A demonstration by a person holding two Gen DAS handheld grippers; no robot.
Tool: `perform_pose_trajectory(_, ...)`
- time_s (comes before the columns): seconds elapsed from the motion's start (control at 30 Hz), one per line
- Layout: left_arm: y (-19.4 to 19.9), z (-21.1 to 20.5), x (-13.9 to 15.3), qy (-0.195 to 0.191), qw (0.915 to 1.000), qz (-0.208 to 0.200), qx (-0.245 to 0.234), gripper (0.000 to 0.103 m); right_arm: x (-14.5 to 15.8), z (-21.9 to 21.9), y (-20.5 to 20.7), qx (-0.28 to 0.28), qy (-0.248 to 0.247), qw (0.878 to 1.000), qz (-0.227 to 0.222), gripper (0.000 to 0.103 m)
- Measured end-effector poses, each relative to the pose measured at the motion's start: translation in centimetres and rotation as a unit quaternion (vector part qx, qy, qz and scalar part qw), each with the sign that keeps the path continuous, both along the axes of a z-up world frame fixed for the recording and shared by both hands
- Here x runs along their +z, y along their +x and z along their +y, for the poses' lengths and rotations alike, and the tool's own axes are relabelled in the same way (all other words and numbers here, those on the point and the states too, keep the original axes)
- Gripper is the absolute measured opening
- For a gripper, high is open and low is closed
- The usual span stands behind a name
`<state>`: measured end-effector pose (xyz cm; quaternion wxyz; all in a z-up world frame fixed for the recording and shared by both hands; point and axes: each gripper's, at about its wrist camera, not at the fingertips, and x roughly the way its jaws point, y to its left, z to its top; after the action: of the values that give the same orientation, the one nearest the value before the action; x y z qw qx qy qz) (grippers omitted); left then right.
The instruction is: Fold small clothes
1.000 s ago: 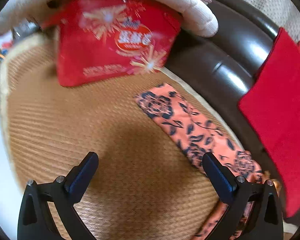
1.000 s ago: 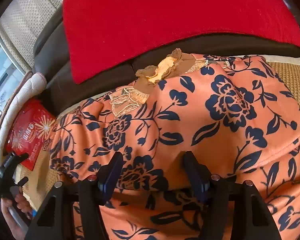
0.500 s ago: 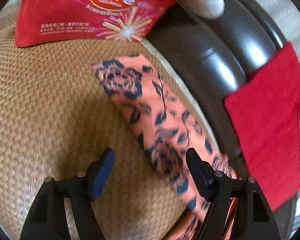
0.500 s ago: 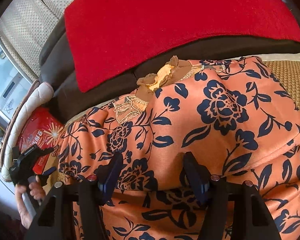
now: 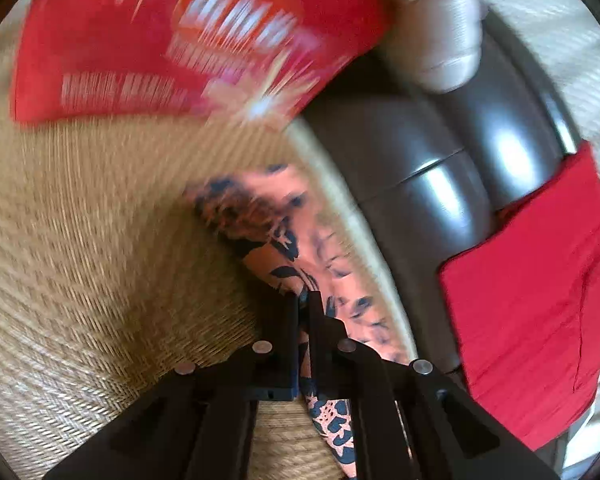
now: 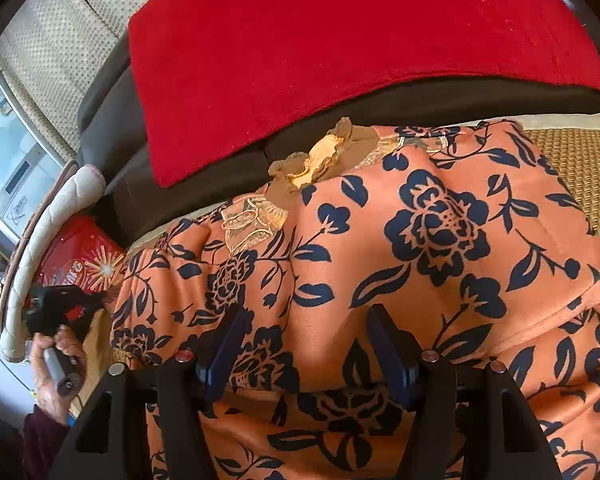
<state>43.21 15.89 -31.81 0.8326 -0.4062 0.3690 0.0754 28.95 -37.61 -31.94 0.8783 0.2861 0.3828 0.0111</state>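
An orange garment with dark blue flowers (image 6: 440, 248) lies spread on a woven mat, with a tan lace collar (image 6: 320, 160) at its far edge. My right gripper (image 6: 308, 344) is open and hovers low over the garment's middle. Its sleeve (image 5: 268, 236) runs along the mat in the left wrist view. My left gripper (image 5: 303, 300) is shut on the sleeve, with cloth pinched between its jaws. The left gripper also shows at the far left of the right wrist view (image 6: 60, 304), held in a hand.
A woven straw mat (image 5: 100, 280) covers the sofa seat. A red snack bag (image 5: 180, 40) lies at the far end. A dark leather sofa back (image 5: 440, 160) carries a red cloth (image 6: 340, 40). A padded cream armrest cover (image 6: 48, 240) stands at the left.
My left gripper has moved forward onto the sleeve and gone from open to shut on it. The right gripper has stayed open over the garment.
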Motion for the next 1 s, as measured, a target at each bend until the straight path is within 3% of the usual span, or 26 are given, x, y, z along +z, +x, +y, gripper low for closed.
perform_pose_trajectory(0.1,-2.1,-1.2,5.9,0.046,0.9965,-0.07,-0.006,0.003,0.2,-0.1,-0.1,-0.007,-0.003,1.0,-0.003,0.067)
perform_pose_trajectory(0.17,-4.2,-2.4,10.4,0.089,0.9886,-0.121,-0.008,0.003,0.4,-0.3,-0.4,-0.014,0.0,1.0,-0.009,0.067)
perform_pose_trajectory(0.27,-8.2,-4.9,16.6,0.156,0.9661,-0.205,-0.009,0.002,0.8,-0.7,-1.0,-0.026,0.004,0.999,-0.02,0.067)
perform_pose_trajectory(0.37,-12.7,-8.2,21.3,0.241,0.9317,-0.272,-0.01,0.002,1.1,-1.5,-1.8,-0.04,0.011,0.999,-0.03,0.067)
perform_pose_trajectory(0.5,-15.5,-11.6,24.5,0.271,0.9041,-0.328,-0.034,0.002,1.3,-3.1,-2.8,-0.062,0.026,0.997,-0.038,0.067)
perform_pose_trajectory(0.57,-15.6,-13.3,24.8,0.307,0.8953,-0.321,-0.035,0.002,1.1,-4.1,-3.1,-0.071,0.041,0.996,-0.037,0.067)
perform_pose_trajectory(0.6,-15.4,-13.7,24.6,0.317,0.8959,-0.309,-0.034,0.002,1.0,-4.7,-3.3,-0.076,0.05,0.995,-0.036,0.067)
perform_pose_trajectory(0.63,-14.9,-13.5,24.2,0.311,0.9033,-0.293,-0.037,0.002,0.8,-5.2,-3.4,-0.081,0.06,0.994,-0.034,0.067)
perform_pose_trajectory(0.7,-13.6,-11.7,22.9,0.259,0.9319,-0.251,-0.043,0.004,0.5,-6.2,-3.5,-0.085,0.087,0.992,-0.028,0.069)
perform_pose_trajectory(0.73,-12.6,-10.4,21.8,0.228,0.9462,-0.224,-0.05,0.012,0.4,-6.4,-3.4,-0.084,0.097,0.991,-0.025,0.069)
perform_pose_trajectory(0.77,-11.5,-8.6,20.2,0.191,0.9621,-0.188,-0.051,0.03,0.3,-6.6,-3.2,-0.084,0.103,0.991,-0.022,0.069)
perform_pose_trajectory(0.83,-10.5,-6.2,17.3,0.159,0.9776,-0.136,-0.025,0.06,0.1,-6.7,-3.0,-0.079,0.117,0.99,-0.018,0.069)
perform_pose_trajectory(0.93,-8.8,-2.1,11.9,0.153,0.9868,-0.046,0.025,0.061,0.2,-6.3,-2.8,-0.068,0.121,0.99,-0.017,0.069)
perform_pose_trajectory(1.0,-7.5,0.0,8.0,0.114,0.9931,0.017,0.025,0.061,0.5,-5.5,-3.0,-0.063,0.105,0.992,-0.019,0.069)
